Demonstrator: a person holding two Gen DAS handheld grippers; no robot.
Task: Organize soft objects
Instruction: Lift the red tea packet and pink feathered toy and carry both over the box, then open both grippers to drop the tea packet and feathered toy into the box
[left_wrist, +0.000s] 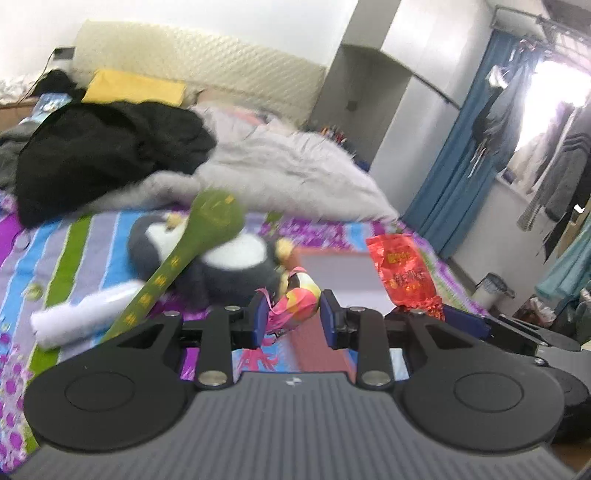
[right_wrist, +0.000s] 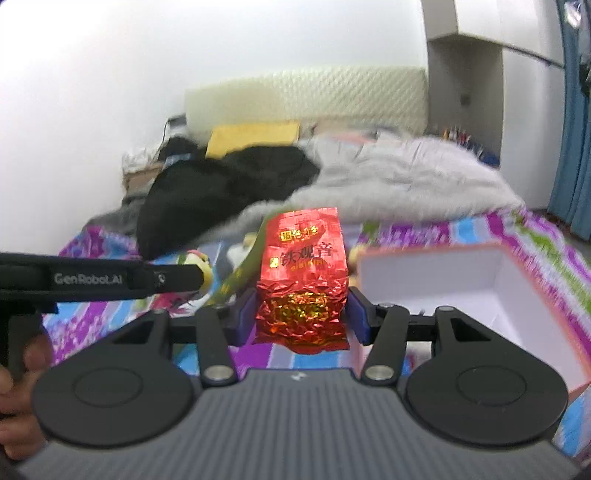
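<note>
The right gripper (right_wrist: 301, 314) is clamping 1 red foil pouch (right_wrist: 304, 273) in the air, just left of the open box (right_wrist: 517, 291). The left gripper (left_wrist: 291, 319) is pinching 1 small pink toy (left_wrist: 295, 299). The box interior is looking bare, so approx. nothing is sorted yet. Left on the bed: 1 penguin plush (left_wrist: 229, 262), 1 green strap w/ round head (left_wrist: 173, 266), 1 white roll (left_wrist: 85, 314).

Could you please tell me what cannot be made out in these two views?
- Left wrist view: the penguin plush is blurred and partly hidden by the green paddle.
- Right wrist view: the box floor is partly hidden by the right gripper.
- Right wrist view: the red foil packet hides its own back.
</note>
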